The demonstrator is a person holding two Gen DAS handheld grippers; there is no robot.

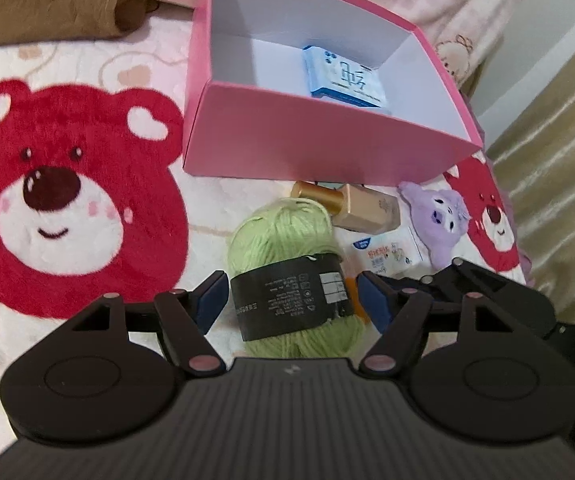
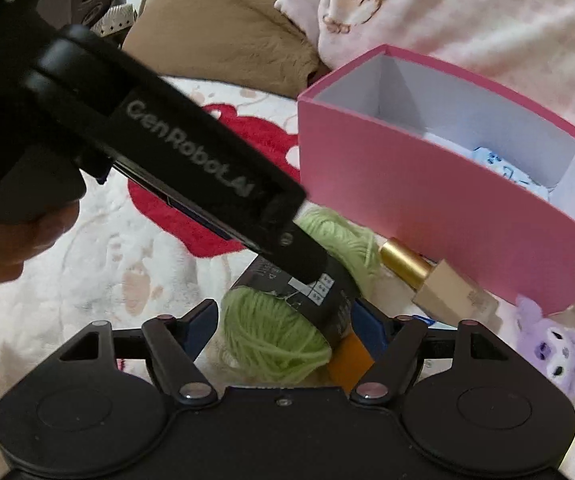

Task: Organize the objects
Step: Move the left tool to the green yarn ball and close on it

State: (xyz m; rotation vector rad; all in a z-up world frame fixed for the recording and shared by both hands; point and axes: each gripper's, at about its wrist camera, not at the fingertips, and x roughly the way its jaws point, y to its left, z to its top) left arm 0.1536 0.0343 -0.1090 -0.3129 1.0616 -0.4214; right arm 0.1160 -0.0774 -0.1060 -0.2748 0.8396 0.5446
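A green yarn ball with a black paper band (image 1: 291,276) lies on the bear blanket in front of the pink box (image 1: 287,148). My left gripper (image 1: 289,300) is open and straddles the yarn, its blue pads beside the band with small gaps. My right gripper (image 2: 285,328) is open around the same yarn (image 2: 275,340), and the left gripper's body (image 2: 191,172) reaches in from the upper left. The box (image 2: 427,208) holds a blue and white packet (image 1: 343,80). A gold-capped bottle (image 1: 351,204), a small white packet (image 1: 387,256) and a purple plush (image 1: 439,220) lie nearby.
A brown pillow (image 1: 47,0) and a pink printed blanket (image 2: 467,12) lie behind the box. An orange item (image 2: 351,356) lies under the yarn by my right gripper's right finger. The bed edge and a beige curtain (image 1: 559,200) are on the right.
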